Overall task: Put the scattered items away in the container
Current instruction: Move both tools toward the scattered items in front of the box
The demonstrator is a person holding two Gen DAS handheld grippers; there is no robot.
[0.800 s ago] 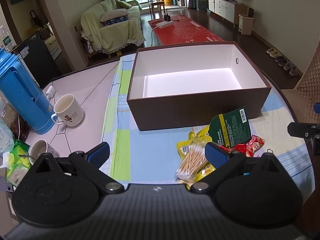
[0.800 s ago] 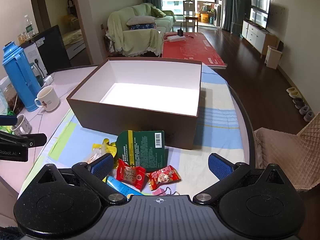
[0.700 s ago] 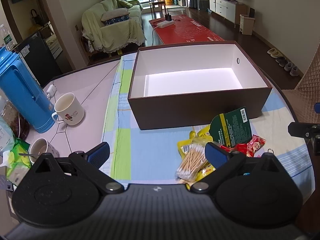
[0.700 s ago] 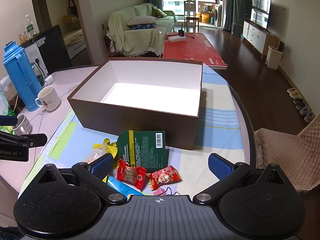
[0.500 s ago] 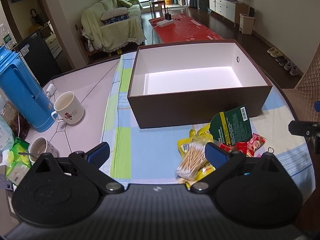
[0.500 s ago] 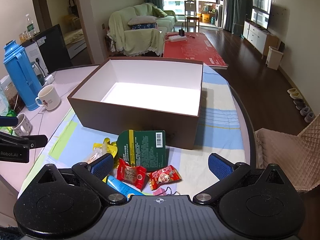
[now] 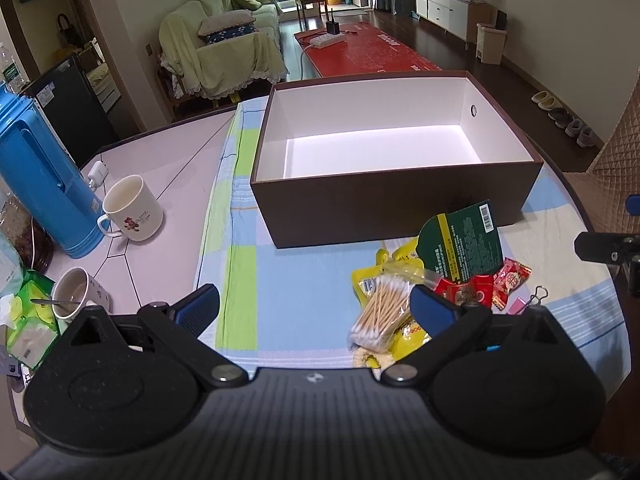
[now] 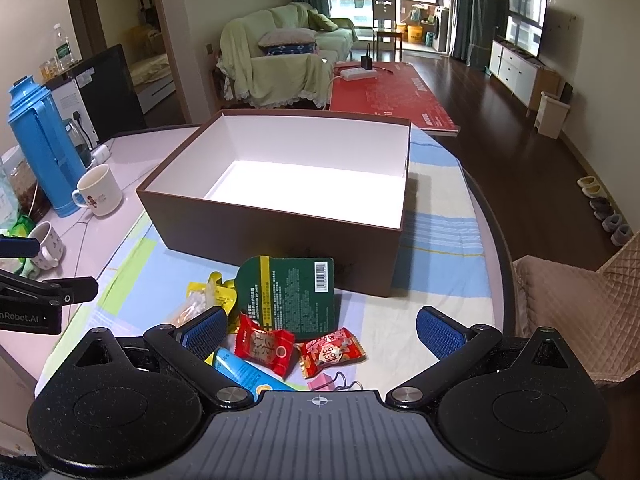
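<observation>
A big brown box (image 7: 392, 204) sits on a checked cloth (image 7: 280, 280) on the table (image 7: 168, 168). The box is open at the top. It is white inside and nothing is in it.

The little things lie in a heap on the cloth, just in front of the box. A green pack (image 8: 296, 296) leans up near the box wall. Yellow packs (image 7: 384, 276) lie beside it. A bag of cotton buds (image 7: 380, 312) rests on the yellow packs. Two red sweets (image 8: 264, 344) lie side by side under the green pack. A blue tube (image 8: 240, 372) pokes out next to them. A pink clip (image 8: 324, 382) lies at the near edge of the heap.

The left gripper (image 7: 316, 308) hangs over the cloth with its fingers wide apart. It holds nothing. Its right finger sits in front of the cotton buds and the sweets. I cannot tell if it touches them.

The right gripper (image 8: 320, 330) hangs over the heap. Its fingers are wide apart too, and it holds nothing. The sweets and the clip show between its fingers.

Off the cloth, on the left side of the table, stand a blue jug (image 7: 36, 176), a white mug (image 7: 134, 208) and a small cup (image 7: 74, 294) with a spoon in it. The mug is right by the jug.
</observation>
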